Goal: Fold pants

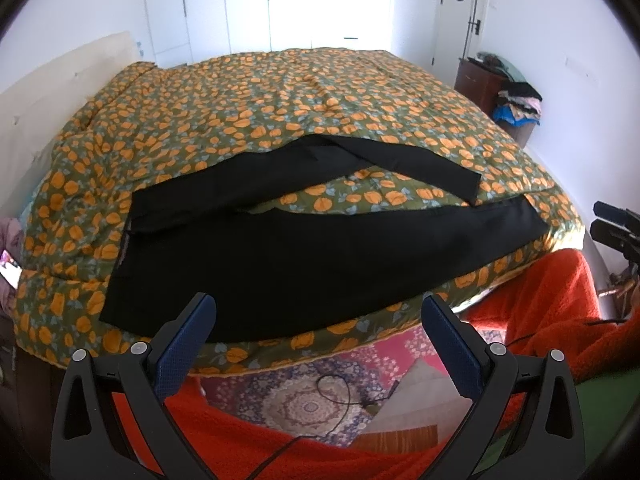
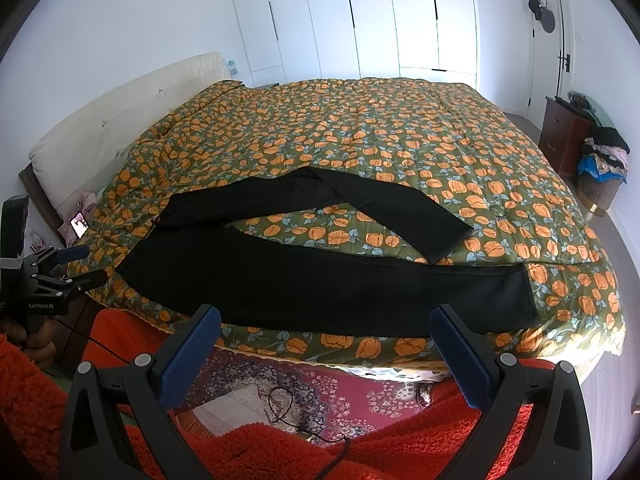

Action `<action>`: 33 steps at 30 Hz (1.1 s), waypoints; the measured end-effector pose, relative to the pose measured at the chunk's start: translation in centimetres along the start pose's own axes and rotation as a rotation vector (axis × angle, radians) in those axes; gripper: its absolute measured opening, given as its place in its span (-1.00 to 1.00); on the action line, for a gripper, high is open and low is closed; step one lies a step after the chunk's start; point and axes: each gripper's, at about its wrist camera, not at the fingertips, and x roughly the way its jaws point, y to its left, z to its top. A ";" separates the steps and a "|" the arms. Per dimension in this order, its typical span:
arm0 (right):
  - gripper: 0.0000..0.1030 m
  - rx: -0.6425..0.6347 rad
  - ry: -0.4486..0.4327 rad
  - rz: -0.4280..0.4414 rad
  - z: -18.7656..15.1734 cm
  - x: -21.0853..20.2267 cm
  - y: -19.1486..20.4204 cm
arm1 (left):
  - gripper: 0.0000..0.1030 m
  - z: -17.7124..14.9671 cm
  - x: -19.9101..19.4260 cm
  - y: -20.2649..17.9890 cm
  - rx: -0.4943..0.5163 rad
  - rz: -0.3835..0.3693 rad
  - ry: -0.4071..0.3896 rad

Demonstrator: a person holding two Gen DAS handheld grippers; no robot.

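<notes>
Black pants (image 1: 304, 256) lie spread on the bed near its front edge, waist at the left, legs running right. The near leg lies flat; the far leg (image 1: 400, 156) is bent and angles toward the right. They also show in the right wrist view (image 2: 320, 280). My left gripper (image 1: 320, 312) is open and empty, held just in front of the pants' near edge. My right gripper (image 2: 326, 324) is open and empty, just short of the near leg. The left gripper also shows at the left edge of the right wrist view (image 2: 84, 264).
The bed carries a green quilt with orange flowers (image 2: 400, 136) and a cream headboard (image 2: 120, 100) at the left. A patterned rug (image 2: 304, 384), a black cable (image 2: 280, 404) and red fleece (image 2: 248, 452) lie below. A dark dresser (image 2: 564, 136) and clothes pile (image 2: 604, 156) stand at the right.
</notes>
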 end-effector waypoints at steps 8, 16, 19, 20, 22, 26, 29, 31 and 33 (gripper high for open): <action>1.00 -0.029 -0.012 -0.012 0.6 -0.2 0.9 | 0.99 0.2 0.0 0.6 -0.004 0.019 -0.021; 1.00 -0.040 -0.017 -0.013 0.2 -0.6 1.3 | 0.99 0.4 -0.2 0.0 0.013 0.023 -0.033; 1.00 -0.039 -0.022 -0.006 0.2 -0.6 1.2 | 0.99 0.3 -0.3 0.1 0.004 0.037 -0.042; 1.00 -0.040 -0.023 -0.006 0.3 -0.6 1.1 | 0.99 0.4 -0.3 0.3 -0.001 0.048 -0.043; 1.00 -0.034 -0.021 0.000 0.3 -0.5 1.0 | 0.99 0.3 -0.3 0.4 -0.005 0.070 -0.041; 1.00 -0.019 -0.015 0.007 0.1 -0.2 0.7 | 0.99 0.3 0.1 0.4 -0.013 0.058 -0.028; 1.00 -0.011 -0.010 0.008 -0.1 -0.1 0.6 | 0.99 0.3 0.3 0.1 -0.003 0.060 -0.024; 1.00 -0.006 -0.011 0.007 -0.1 -0.2 0.4 | 0.99 0.2 0.3 -0.1 0.011 0.054 -0.022; 1.00 0.001 -0.011 0.003 -0.2 -0.2 0.1 | 0.99 0.2 0.4 -0.4 0.014 0.038 -0.019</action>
